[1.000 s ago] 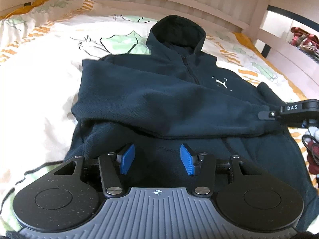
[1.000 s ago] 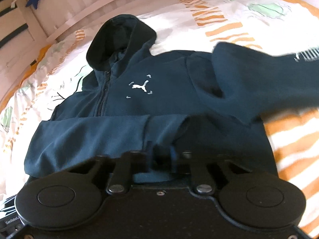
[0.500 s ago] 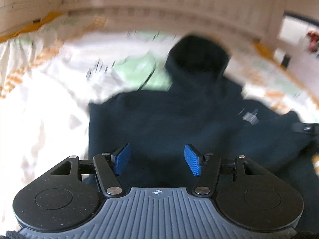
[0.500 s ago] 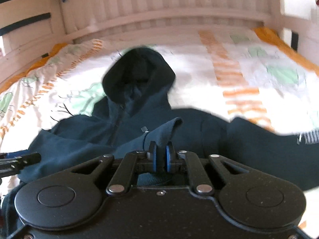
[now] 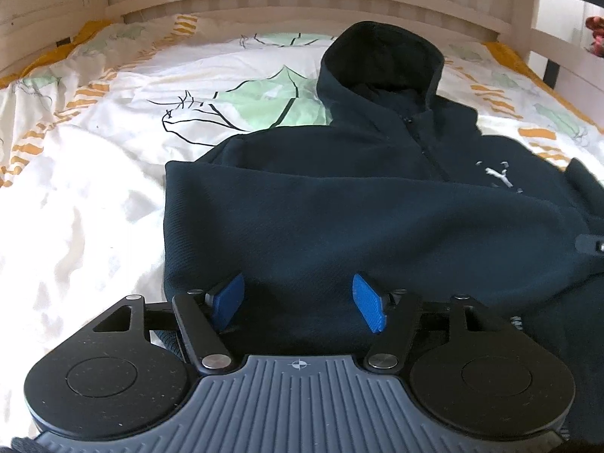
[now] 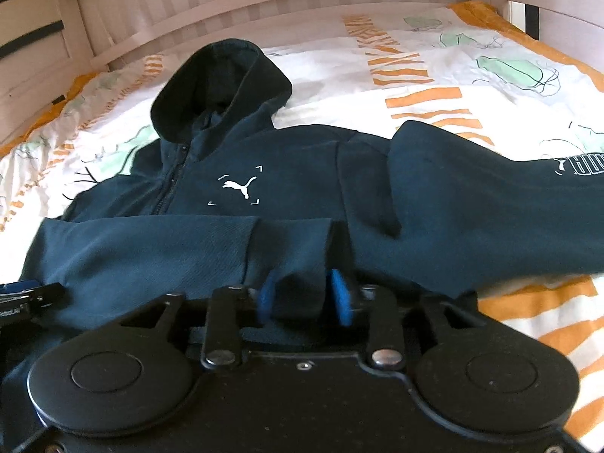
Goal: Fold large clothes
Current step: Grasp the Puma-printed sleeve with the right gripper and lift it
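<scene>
A dark navy zip hoodie [image 5: 377, 219] lies face up on the bed, hood toward the headboard; it also shows in the right wrist view [image 6: 287, 173]. One sleeve [image 5: 339, 226] is folded across the chest, its cuff [image 6: 294, 249] at my right gripper. My left gripper [image 5: 298, 302] is open and empty, low over the folded sleeve. My right gripper [image 6: 304, 296] has its blue pads apart with the cuff lying between them. The other sleeve [image 6: 490, 204] stretches out to the right.
The bed has a white duvet [image 5: 94, 188] with orange stripes and green shapes. A slatted wooden headboard [image 6: 302, 3] runs behind the hood. A bed rail [image 5: 558, 37] stands at the right side.
My right gripper was shut on the sleeve cuff and has now opened, leaving the cuff on the chest. My left gripper shifted left and settled, staying open.
</scene>
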Available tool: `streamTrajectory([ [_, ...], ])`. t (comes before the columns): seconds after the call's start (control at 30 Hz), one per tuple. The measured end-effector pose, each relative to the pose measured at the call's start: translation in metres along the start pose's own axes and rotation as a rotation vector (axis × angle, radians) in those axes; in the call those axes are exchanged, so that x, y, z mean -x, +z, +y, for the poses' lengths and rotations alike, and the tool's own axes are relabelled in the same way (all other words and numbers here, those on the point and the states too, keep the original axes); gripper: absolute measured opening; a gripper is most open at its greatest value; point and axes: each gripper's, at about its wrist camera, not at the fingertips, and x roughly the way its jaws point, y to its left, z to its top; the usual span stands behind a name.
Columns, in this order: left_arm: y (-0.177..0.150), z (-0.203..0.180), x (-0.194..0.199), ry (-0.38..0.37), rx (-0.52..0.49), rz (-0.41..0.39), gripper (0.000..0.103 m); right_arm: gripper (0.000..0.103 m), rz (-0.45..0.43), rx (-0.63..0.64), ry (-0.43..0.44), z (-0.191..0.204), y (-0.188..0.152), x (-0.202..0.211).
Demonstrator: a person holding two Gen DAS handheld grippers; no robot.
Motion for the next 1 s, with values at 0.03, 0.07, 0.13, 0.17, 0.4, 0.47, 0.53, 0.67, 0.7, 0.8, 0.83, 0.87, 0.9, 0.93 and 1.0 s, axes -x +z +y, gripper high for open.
streamTrajectory([
  [0.03,0.002,0.001,0.006,-0.021,0.019,-0.004,0.063,0.059,-0.001,-0.006,0.007,-0.001,0.0,0.005],
  [0.07,0.004,0.0,0.011,-0.039,0.038,-0.01,0.063,0.06,-0.003,-0.012,0.016,-0.002,0.0,0.009],
  [0.13,0.009,-0.006,0.02,-0.051,0.052,-0.02,0.063,0.06,-0.013,-0.026,0.034,-0.005,-0.003,0.022],
  [0.17,0.012,-0.011,0.023,-0.06,0.046,-0.026,0.063,0.06,-0.017,-0.032,0.037,-0.008,-0.005,0.029],
  [0.4,0.031,-0.073,0.027,-0.153,-0.032,-0.04,0.064,0.065,-0.058,-0.091,0.011,-0.037,-0.007,0.07],
  [0.47,0.034,-0.094,0.022,-0.176,-0.057,-0.041,0.064,0.069,-0.068,-0.129,-0.017,-0.053,-0.004,0.078],
  [0.53,0.036,-0.114,0.015,-0.195,-0.088,-0.04,0.064,0.069,-0.079,-0.177,-0.058,-0.072,-0.001,0.085],
  [0.67,0.036,-0.149,0.001,-0.227,-0.136,-0.022,0.064,0.07,-0.088,-0.27,-0.163,-0.112,0.003,0.088],
  [0.7,0.036,-0.155,-0.004,-0.235,-0.143,-0.016,0.064,0.071,-0.086,-0.302,-0.187,-0.124,0.004,0.087],
  [0.8,0.033,-0.171,-0.02,-0.231,-0.163,0.016,0.064,0.075,-0.078,-0.392,-0.236,-0.154,0.007,0.082],
  [0.83,0.032,-0.174,-0.027,-0.226,-0.17,0.034,0.064,0.075,-0.08,-0.428,-0.249,-0.164,0.006,0.081],
  [0.87,0.029,-0.178,-0.033,-0.219,-0.177,0.051,0.064,0.075,-0.079,-0.471,-0.263,-0.175,0.007,0.08],
  [0.9,0.026,-0.181,-0.038,-0.206,-0.186,0.058,0.067,0.076,-0.08,-0.505,-0.275,-0.184,0.006,0.079],
  [0.93,0.023,-0.185,-0.04,-0.197,-0.195,0.049,0.073,0.077,-0.086,-0.539,-0.282,-0.194,0.004,0.08],
  [1.0,0.018,-0.192,-0.041,-0.175,-0.223,0.029,0.076,0.077,-0.1,-0.593,-0.276,-0.209,0.003,0.078],
])
